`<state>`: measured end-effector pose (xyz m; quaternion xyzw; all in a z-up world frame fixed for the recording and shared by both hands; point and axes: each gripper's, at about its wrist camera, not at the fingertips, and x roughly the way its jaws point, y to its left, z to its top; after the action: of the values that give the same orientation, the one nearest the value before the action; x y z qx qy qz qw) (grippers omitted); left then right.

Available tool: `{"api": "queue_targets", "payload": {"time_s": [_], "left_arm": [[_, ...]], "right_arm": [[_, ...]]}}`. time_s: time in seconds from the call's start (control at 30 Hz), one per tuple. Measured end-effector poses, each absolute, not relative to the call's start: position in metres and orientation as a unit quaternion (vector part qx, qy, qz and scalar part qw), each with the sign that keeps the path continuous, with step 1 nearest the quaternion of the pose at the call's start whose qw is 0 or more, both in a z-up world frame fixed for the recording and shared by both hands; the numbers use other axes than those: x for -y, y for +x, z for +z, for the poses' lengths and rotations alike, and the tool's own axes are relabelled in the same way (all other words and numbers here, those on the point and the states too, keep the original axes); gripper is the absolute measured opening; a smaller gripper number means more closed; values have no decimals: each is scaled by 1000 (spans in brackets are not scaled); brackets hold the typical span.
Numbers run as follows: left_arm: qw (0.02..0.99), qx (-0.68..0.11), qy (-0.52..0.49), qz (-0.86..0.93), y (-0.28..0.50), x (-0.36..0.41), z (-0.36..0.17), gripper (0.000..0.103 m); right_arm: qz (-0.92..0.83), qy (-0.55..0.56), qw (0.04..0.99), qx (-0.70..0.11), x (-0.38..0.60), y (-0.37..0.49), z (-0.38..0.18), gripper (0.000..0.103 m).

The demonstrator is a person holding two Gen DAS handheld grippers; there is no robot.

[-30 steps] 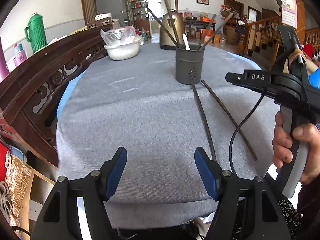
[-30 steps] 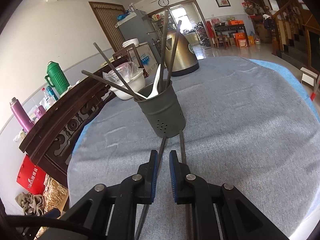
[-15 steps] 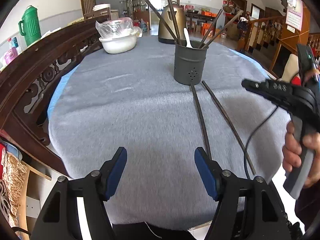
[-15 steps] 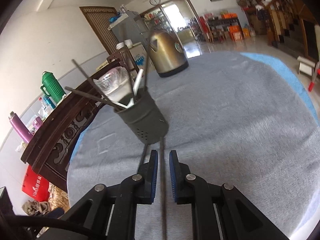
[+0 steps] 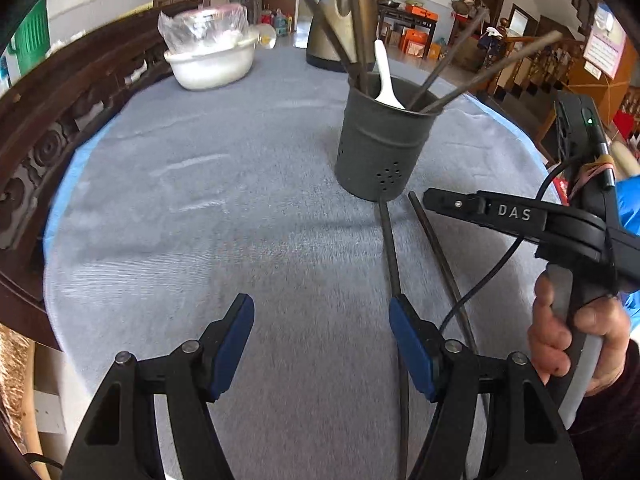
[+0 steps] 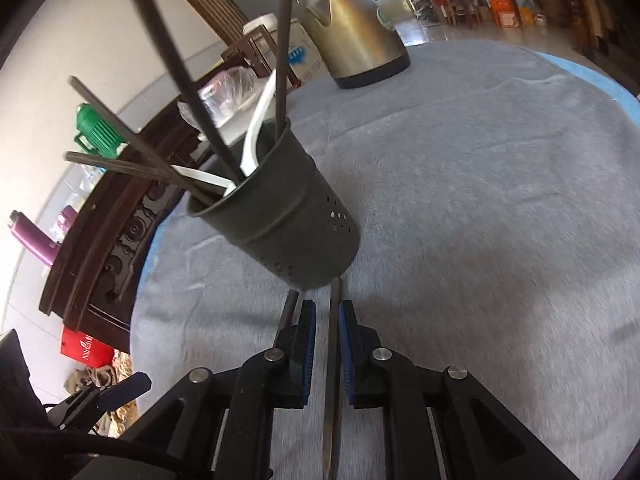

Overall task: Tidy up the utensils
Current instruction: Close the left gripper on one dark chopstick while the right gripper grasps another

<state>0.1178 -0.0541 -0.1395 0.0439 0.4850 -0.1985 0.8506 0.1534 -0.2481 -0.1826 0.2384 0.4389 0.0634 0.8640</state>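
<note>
Right gripper [image 6: 327, 344] has closed in on one of two chopsticks [image 6: 334, 312] still lying from the holder [image 6: 288, 224] toward the table's [image 6: 480, 200] near edge; pads narrowed around it, grip unclear; left gripper [image 5: 322, 344] released, pickup looks imminent

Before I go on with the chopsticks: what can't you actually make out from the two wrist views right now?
- Right wrist view: whether the right gripper is touching the chopstick between its pads; a gap shows on both sides.
- Left wrist view: the other loose chopstick runs behind the left gripper finger.
- Both views: the utensil holder bottom, hidden by its wall.
</note>
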Motion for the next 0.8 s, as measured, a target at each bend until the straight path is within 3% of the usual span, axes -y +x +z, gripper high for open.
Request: {"api": "queue_targets", "payload": {"time_s": [0.3,0.37,0.47,0.67,0.8], "left_arm": [[842,-486,20,-235,141,57,-134,71],[839,-486,20,-245,146,61,-134,71],[834,-484,26,-263,152,69,-134,62],[819,-493,35,-292,168,92,-144,61],[811,-506,45,-290,177,108,-157,44]], "right_arm": [[48,196,855,-477,232,178,-195,15],[49,188,859,-473,233,178,-194,15],[46,178,867,-463,234,174,-193,9],[42,212,880,-424,259,149,-182,9],[37,250,883,-395,283,126,-173,9]]}}
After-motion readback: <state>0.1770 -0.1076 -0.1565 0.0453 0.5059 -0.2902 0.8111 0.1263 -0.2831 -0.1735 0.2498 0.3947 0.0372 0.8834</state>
